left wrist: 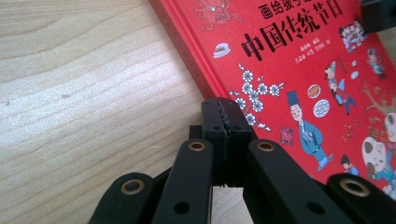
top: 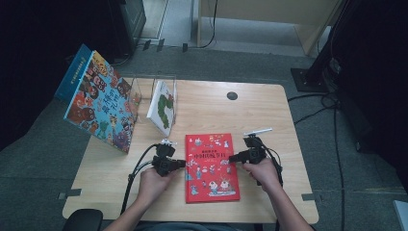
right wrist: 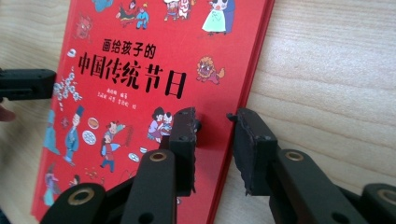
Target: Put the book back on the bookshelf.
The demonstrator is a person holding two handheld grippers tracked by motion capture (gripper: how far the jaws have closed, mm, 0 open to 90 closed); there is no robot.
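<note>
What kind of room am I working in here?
Probably an office or lab corner set up for recording: a small wooden table on grey carpet, cables trailing over the floor, children's picture books, one red book lying flat, in a clear rack.

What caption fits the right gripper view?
Right gripper, jaws apart, straddling the red book's edge on the table.

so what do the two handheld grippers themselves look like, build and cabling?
Both are black. The left gripper and right gripper each have two flat linkage arms with brass-coloured pivot bushings, ending in blocky black pads with ribbed inner faces. Black cables trail back from each body towards the person. A small pale plate sits on top of each. The forearms appear bare; no sleeves visible.
</note>
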